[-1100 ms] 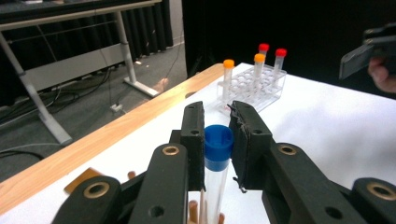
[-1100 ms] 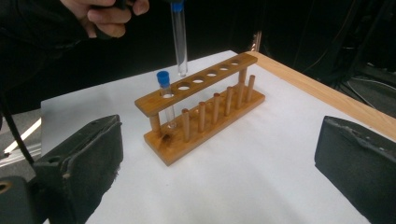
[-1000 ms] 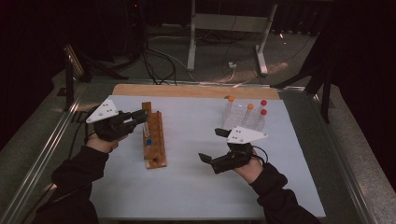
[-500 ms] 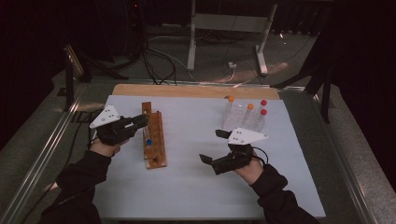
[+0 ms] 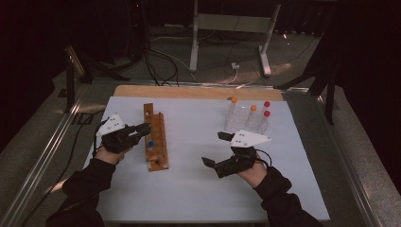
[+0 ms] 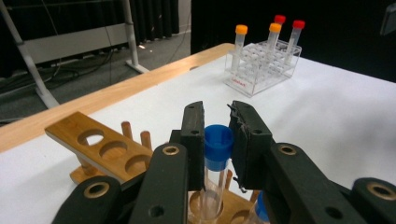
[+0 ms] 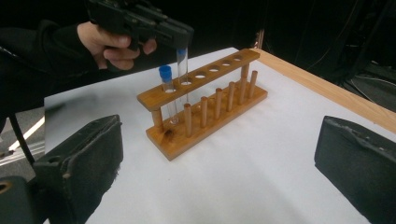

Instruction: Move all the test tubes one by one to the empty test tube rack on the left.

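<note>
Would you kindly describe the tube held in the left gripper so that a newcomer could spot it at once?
Find the wooden rack on the left of the white table. The tube stands upright in its second hole from the near end, clamped in the left gripper. Unlike its free blue-capped neighbour, its cap sits between the jaws.

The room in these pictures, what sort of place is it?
Probably a lab-style test bench: a wooden tube rack, a clear rack of capped tubes, and a white-covered table amid dark curtains and cables.
</note>
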{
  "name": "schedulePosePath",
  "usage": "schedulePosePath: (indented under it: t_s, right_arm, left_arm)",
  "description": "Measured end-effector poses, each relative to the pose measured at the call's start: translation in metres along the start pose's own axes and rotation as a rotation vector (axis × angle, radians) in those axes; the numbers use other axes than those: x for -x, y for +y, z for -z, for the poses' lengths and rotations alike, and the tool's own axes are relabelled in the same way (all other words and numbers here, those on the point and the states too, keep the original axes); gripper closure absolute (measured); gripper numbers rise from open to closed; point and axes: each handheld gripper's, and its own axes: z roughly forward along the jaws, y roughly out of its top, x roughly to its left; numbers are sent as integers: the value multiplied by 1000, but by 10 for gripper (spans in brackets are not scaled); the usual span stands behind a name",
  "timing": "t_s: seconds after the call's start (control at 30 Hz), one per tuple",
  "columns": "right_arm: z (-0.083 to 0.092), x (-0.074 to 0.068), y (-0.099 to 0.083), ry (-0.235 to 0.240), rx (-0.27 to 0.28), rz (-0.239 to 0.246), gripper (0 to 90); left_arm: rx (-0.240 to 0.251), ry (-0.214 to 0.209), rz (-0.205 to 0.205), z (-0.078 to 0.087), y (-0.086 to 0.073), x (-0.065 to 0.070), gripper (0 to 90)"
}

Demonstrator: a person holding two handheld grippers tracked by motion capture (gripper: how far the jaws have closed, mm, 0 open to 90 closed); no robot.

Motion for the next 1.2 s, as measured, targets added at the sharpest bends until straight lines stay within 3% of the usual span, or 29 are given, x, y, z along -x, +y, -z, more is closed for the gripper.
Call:
schedulePosePath:
  t_s: [0.1,0.3,0.5,0.83,0.93,1.0,1.2]
  right_arm:
    - [0,0,0,0,0,1,9]
    - [0,0,0,4,-1,0,9]
    - [0,-1,0,5,-6,2,9]
    - [-1,-1,0,11,-9,-1,9]
    - [0,0,1,12,-5,-2,9]
    - [1,0,1,7,-5,2,8]
    - [7,5,3,-6,20,10,9]
  left_arm:
    - [-2,-1,14,-2,-4,0,774]
    - [13,22,-7,-5,-12,3,773]
    - [-10,27,-16,-8,-20,3,772]
    - [-14,6,26,-9,-20,-1,755]
    - [1,14,45,-7,-19,-2,653]
    - [15,21,49,-4,-15,-1,526]
    - [68,32,76,12,-2,0,342]
